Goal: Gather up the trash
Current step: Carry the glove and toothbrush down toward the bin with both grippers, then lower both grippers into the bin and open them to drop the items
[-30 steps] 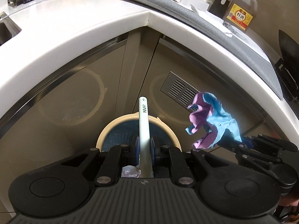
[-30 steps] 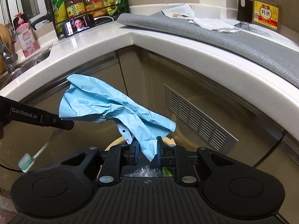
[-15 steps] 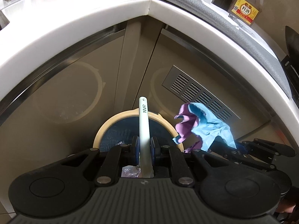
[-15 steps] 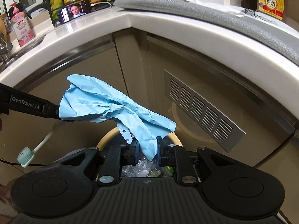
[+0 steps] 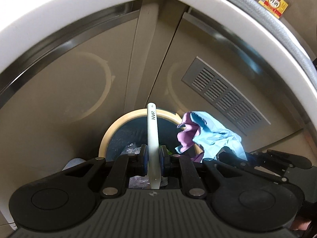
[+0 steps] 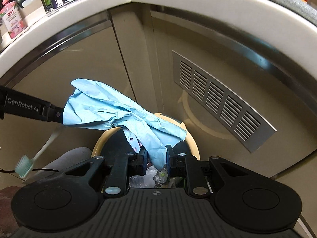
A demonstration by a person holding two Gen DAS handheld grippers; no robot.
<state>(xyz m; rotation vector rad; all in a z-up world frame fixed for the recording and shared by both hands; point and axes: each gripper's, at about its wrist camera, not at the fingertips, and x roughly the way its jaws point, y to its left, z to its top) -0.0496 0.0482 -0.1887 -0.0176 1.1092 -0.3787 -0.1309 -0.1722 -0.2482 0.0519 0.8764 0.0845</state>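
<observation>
1. In the last second I lowered both grippers, and the round bin with the cream rim [image 5: 118, 126] now looks nearer and fills more of each view.
2. My left gripper [image 5: 152, 158] is clenched on the white plastic toothbrush [image 5: 152, 136], directly above the bin.
3. My right gripper [image 6: 156, 158] grasps the crumpled light-blue paper [image 6: 111, 109], above the bin's rim.
4. I judge that only the release of both is left.
</observation>
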